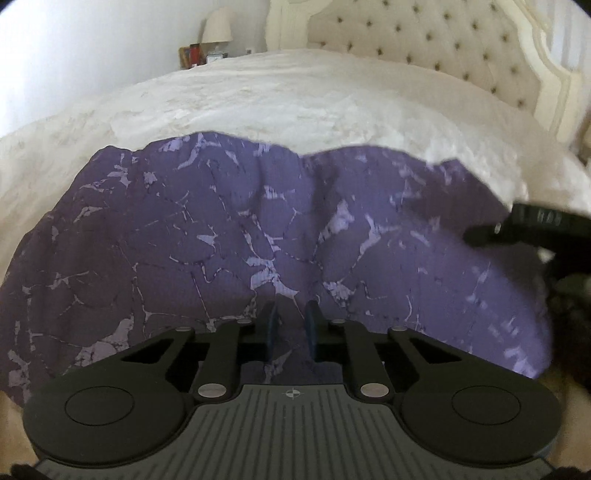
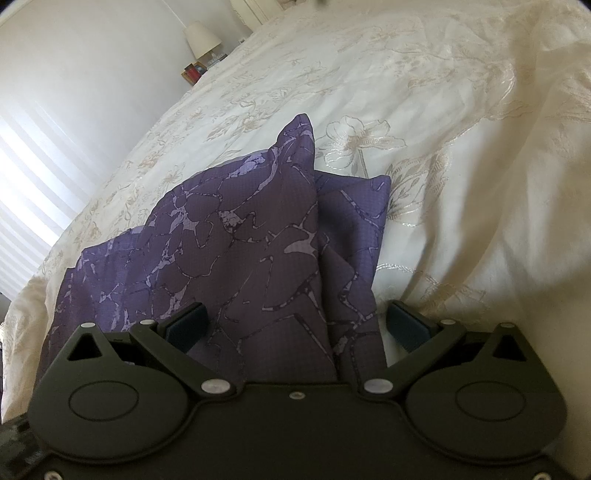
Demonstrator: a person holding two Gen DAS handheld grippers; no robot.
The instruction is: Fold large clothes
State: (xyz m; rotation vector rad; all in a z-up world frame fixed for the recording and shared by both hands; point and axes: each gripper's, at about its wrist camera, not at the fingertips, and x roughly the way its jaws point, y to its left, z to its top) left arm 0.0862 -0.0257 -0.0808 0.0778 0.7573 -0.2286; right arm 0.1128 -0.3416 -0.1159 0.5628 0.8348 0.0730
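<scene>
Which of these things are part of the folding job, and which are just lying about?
Part of the job:
- purple patterned garment
- left hand-held gripper, closed on the garment
- right hand-held gripper, open around a fold
- bedspread, the work surface

Just lying about:
- lamp
- tufted headboard
- small red box

Left tool (image 1: 291, 325): fingers nearly together, blue pads (image 1: 272, 325) a narrow gap apart, pinching a fold of the purple cloth (image 1: 258, 229). Right tool (image 2: 297, 325): fingers spread wide, pads (image 2: 186, 326) angled outward, cloth bunched between them but neither pad pressing it. In the left wrist view the right tool shows at the right edge, blurred.
</scene>
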